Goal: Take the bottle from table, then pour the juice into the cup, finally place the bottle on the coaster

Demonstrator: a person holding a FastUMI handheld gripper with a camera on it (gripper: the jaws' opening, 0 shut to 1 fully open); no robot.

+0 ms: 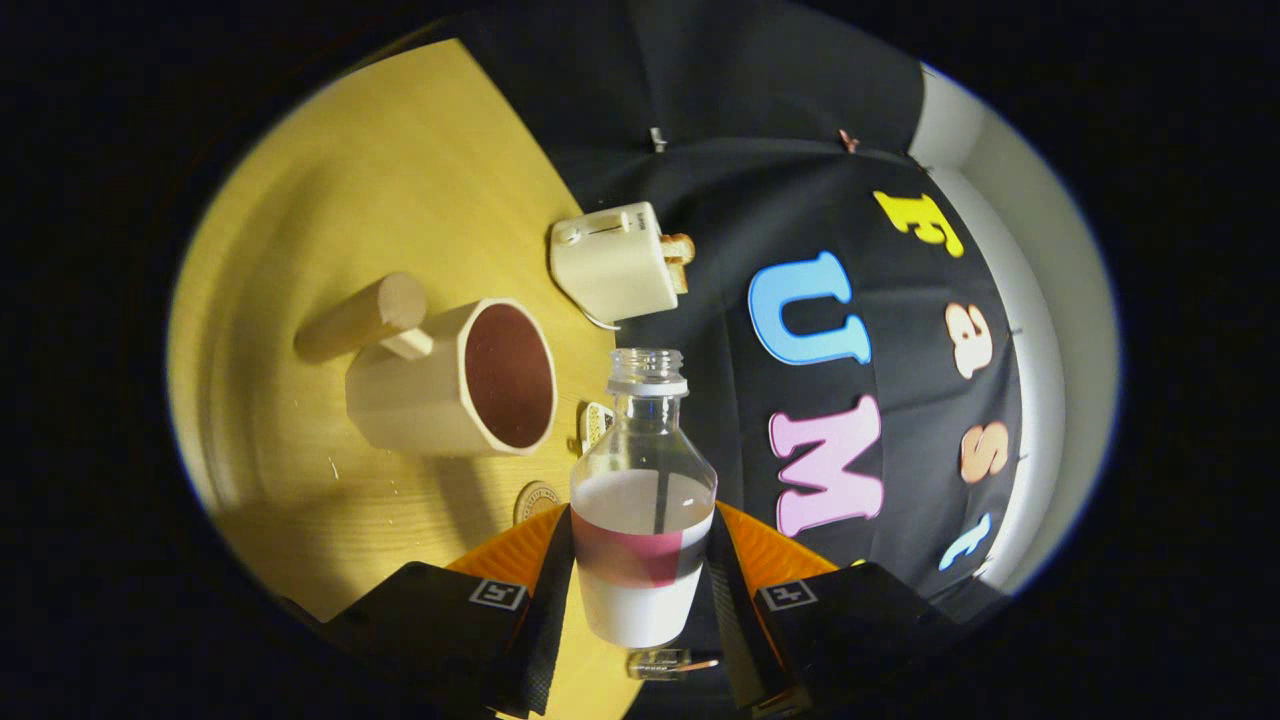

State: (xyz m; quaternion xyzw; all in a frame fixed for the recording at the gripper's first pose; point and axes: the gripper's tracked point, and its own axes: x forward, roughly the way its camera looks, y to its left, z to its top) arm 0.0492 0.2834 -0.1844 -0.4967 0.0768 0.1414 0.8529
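Note:
My gripper (640,530) is shut on a clear, uncapped bottle (645,440); both fingers press on its white and red label, and pale juice fills its lower part. The view is rolled, so the wooden table (400,180) stands off to the left. A cream cup (420,400) with a wooden handle and a dark brown inside sits just left of the bottle's neck, its opening turned towards the bottle. The bottle's mouth is close to the cup's rim but apart from it. A round tan coaster (537,497) peeks out between the cup and my left finger.
A cream toaster (615,262) with bread in its slot stands beyond the cup, near the table's edge by the black cloth wall. A small patterned piece (597,424) lies beside the bottle's shoulder. A white wall strip (1050,330) shows past the cloth.

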